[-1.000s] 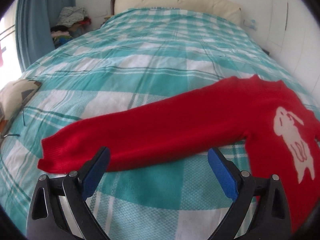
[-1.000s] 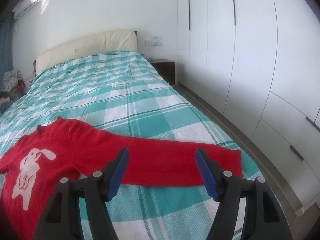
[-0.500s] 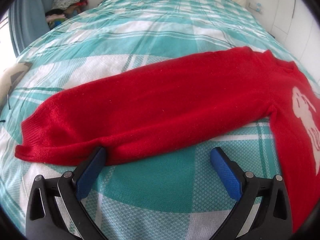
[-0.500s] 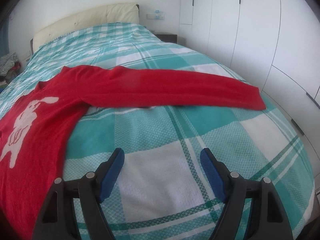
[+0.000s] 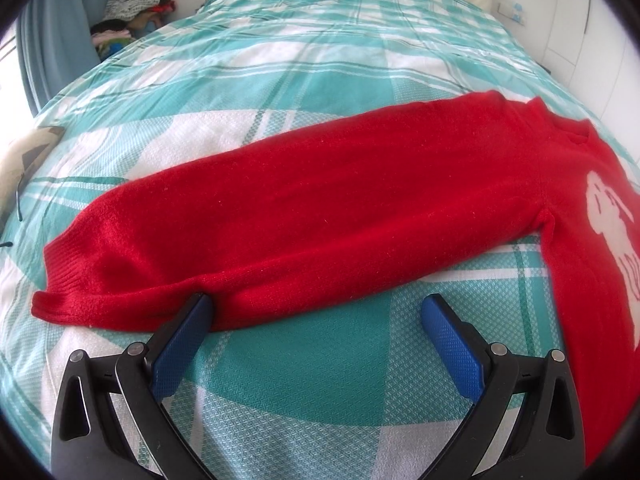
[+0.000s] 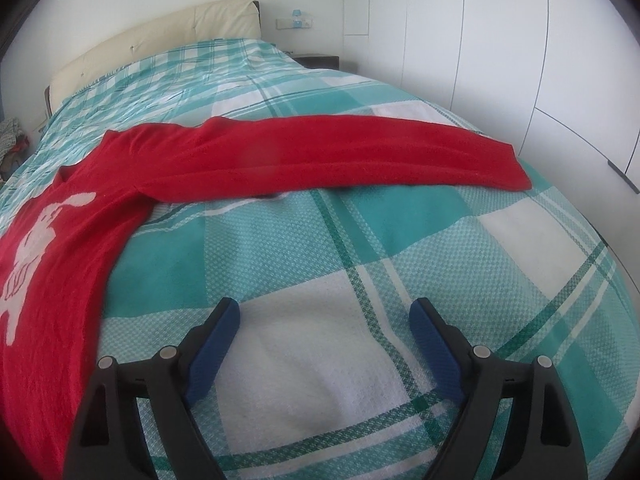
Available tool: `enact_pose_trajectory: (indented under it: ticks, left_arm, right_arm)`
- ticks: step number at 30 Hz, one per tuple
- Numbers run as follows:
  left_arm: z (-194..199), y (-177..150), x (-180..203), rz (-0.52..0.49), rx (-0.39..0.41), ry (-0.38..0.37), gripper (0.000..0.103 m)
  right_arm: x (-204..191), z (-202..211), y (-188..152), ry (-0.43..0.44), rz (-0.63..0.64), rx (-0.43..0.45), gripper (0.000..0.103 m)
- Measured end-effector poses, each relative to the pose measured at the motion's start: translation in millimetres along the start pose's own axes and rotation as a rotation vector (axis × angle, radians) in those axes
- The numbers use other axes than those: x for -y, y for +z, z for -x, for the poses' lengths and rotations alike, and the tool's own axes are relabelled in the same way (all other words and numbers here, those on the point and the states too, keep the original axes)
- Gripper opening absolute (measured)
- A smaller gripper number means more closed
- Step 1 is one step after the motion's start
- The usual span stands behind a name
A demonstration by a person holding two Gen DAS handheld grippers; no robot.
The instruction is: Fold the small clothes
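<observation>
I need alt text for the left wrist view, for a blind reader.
A red sweater lies flat on a teal plaid bed, its sleeve stretched sideways. The open left gripper is low at the sleeve's near edge, one jaw touching it near the cuff.

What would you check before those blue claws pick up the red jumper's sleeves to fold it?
1. Left gripper open: ok, jaws spread wide.
2. Left gripper at its sleeve: ok, one blue pad meets the sleeve's near edge.
3. Right gripper open: ok.
4. Right gripper at the other sleeve: not ok, it hangs over bare bedspread, short of the cloth.
5. Red jumper spread flat, rabbit side up: ok.
6. Hem end of the jumper: cannot tell, out of view.
</observation>
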State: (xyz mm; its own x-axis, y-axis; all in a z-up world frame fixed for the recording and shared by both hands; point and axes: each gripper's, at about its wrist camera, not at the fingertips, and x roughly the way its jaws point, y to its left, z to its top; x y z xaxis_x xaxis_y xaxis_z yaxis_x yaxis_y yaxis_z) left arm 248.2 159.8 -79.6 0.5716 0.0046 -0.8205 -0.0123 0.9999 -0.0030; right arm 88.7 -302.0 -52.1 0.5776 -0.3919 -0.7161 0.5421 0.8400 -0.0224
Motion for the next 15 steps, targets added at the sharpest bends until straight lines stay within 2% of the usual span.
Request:
enact_pose_trajectory:
  ticks: [15]
  left_arm:
    - [-0.7, 0.3, 1.3, -0.007, -0.002, 0.009, 0.103]
  right_arm:
    - [-2.6, -8.2, 0.3, 0.015, -0.001, -0.040, 0.097]
